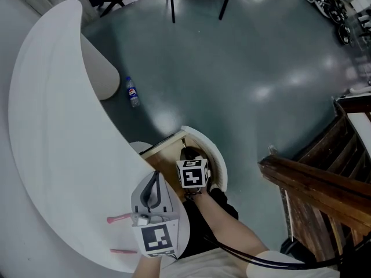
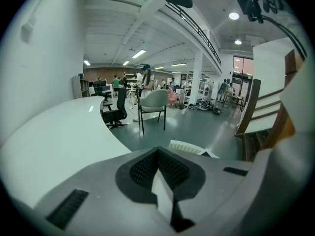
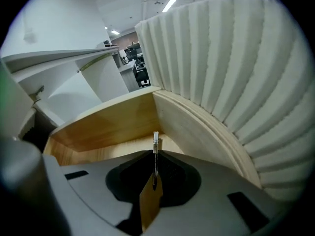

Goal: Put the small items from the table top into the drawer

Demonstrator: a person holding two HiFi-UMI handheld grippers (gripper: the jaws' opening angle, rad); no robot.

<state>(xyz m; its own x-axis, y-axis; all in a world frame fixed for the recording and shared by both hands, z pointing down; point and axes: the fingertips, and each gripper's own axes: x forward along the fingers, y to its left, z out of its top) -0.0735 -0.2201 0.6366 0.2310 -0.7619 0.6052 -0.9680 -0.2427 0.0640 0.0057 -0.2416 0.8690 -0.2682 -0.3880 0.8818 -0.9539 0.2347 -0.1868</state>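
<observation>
The curved white table [image 1: 52, 155] has its drawer [image 1: 165, 152] pulled open, showing a pale wood inside [image 3: 113, 124] and a ribbed white front [image 3: 231, 68]. My right gripper [image 1: 187, 154] reaches down into the drawer, its marker cube on top. In the right gripper view its jaws [image 3: 155, 154] are shut on a thin dark stick with a pale tip [image 3: 155, 137], held just above the drawer floor. My left gripper [image 1: 154, 181] rests over the table's near edge, shut with nothing between its jaws [image 2: 158, 154]. Two pink items [image 1: 119, 218] [image 1: 123, 251] lie on the table to its left.
A plastic bottle [image 1: 133, 91] lies on the grey floor beyond the table. Dark wooden stairs with a rail [image 1: 313, 178] stand at the right. A pale chair [image 2: 153, 102] stands on the floor ahead of the left gripper.
</observation>
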